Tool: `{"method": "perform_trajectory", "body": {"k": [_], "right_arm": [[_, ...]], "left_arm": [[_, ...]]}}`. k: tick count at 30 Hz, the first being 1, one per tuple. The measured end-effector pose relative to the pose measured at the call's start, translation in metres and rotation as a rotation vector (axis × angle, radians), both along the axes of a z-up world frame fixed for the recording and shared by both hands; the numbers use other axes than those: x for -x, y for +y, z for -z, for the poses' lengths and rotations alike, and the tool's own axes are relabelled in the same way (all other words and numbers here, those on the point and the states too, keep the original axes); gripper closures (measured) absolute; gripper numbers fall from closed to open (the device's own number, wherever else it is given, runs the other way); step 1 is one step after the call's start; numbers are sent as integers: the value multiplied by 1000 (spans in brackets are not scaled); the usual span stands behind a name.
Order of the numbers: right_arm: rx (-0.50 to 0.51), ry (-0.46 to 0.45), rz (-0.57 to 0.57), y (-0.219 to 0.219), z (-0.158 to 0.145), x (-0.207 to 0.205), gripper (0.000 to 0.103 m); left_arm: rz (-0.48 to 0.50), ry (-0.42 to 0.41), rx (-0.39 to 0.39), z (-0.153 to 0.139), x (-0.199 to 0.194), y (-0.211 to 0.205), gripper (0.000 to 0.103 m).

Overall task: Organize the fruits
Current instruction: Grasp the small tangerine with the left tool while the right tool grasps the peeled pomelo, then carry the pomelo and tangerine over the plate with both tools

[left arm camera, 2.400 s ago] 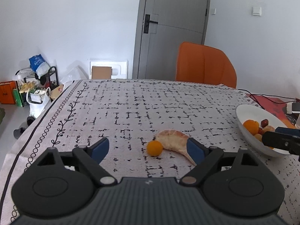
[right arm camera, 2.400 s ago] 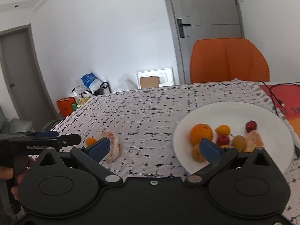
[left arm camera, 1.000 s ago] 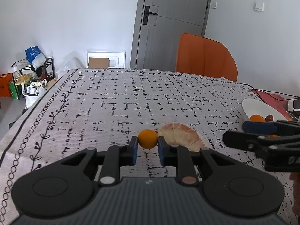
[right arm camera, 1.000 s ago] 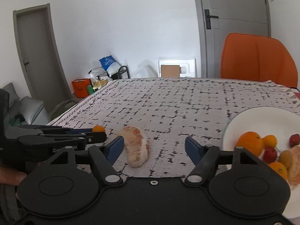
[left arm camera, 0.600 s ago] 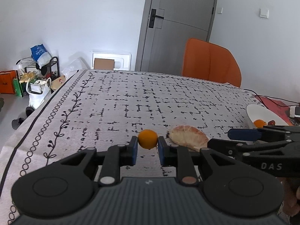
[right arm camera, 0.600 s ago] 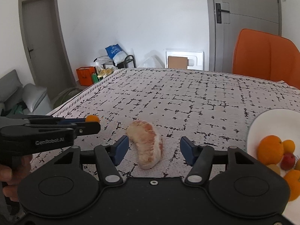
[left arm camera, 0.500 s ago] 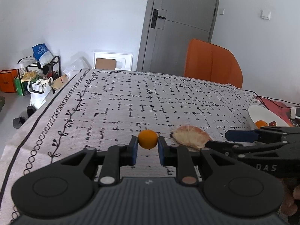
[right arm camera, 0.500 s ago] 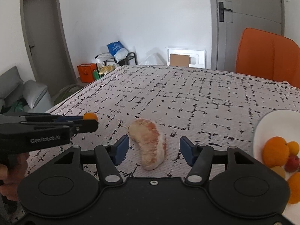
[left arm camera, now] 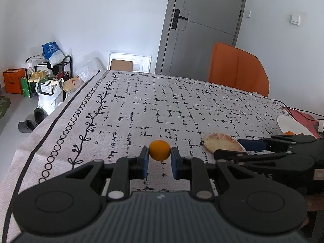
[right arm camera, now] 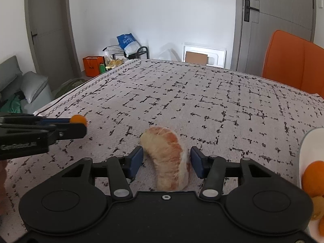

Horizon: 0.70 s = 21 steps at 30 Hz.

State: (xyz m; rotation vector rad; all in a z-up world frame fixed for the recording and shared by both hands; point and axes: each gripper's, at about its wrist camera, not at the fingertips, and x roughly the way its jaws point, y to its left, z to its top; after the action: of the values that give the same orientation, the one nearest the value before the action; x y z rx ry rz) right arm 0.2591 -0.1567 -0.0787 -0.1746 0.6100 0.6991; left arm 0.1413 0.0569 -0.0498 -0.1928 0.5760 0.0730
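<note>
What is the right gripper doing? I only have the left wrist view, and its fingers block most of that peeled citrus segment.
Observer: The right gripper is open and straddles the citrus segment, one finger on each side.
Operator: Is it touching the fruit yet?
Observer: On its left finger a strip of tablecloth shows between pad and fruit. The other pad sits very close; I cannot tell whether it touches.
Operator: And where is the plate from there?
Observer: The plate is at the far right edge of the right wrist view, with a large orange on it, to the right of the segment.
</note>
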Motion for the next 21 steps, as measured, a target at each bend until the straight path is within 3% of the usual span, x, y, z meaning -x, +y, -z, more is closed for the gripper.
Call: {"method": "perform_trajectory", "body": {"k": [7,21], "right_arm": [[10,-11,0,-1,-2,1,64],[-79,-43,58,-42,-24,14,64]], "left_arm": [[16,-2,-18,-5,1,-10,82],[72,-27,-35,-16,-6,-39,82]]}}
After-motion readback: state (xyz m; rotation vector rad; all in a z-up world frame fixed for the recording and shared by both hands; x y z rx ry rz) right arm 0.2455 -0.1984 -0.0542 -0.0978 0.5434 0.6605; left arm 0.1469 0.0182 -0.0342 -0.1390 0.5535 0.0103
